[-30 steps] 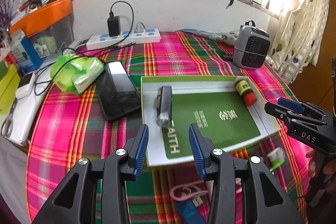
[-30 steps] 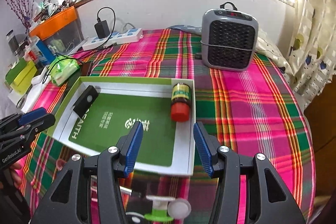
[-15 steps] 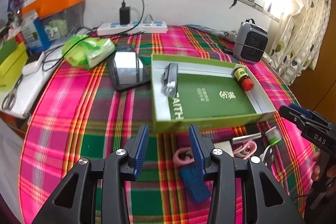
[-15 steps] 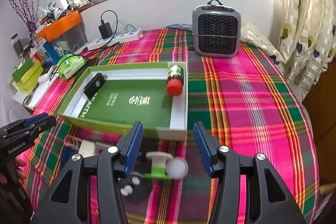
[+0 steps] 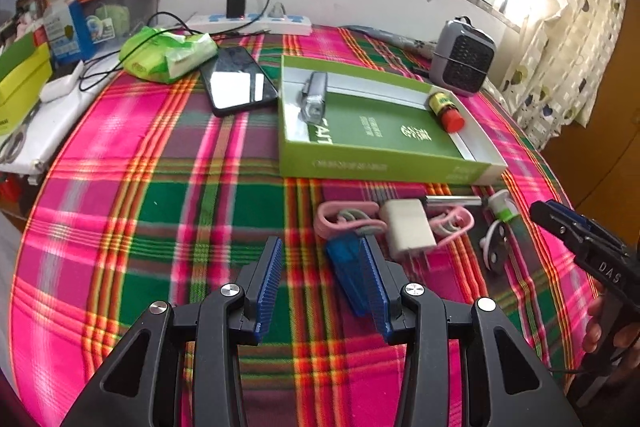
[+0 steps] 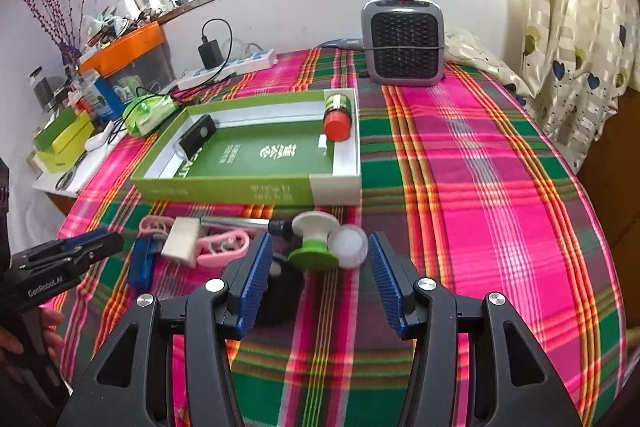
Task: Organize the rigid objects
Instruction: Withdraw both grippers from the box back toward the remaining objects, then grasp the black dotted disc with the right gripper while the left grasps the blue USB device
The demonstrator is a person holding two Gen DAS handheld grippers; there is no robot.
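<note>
An open green box lies on the plaid cloth. It holds a green booklet, a red-capped bottle and a black-and-silver gadget. In front of the box lie a pink cable, a white plug, a blue stick, a metal pen and a green-and-white spool. My left gripper is open, with the blue stick by its right finger. My right gripper is open just behind the spool.
A phone, a green tissue pack and a power strip sit behind the box on the left. A grey heater stands at the back right. Cluttered boxes line the left edge. Bare cloth spreads to the right.
Both grippers have drawn back from over the box toward the near edge. The loose items in front of the box have come into view. Both stay open.
</note>
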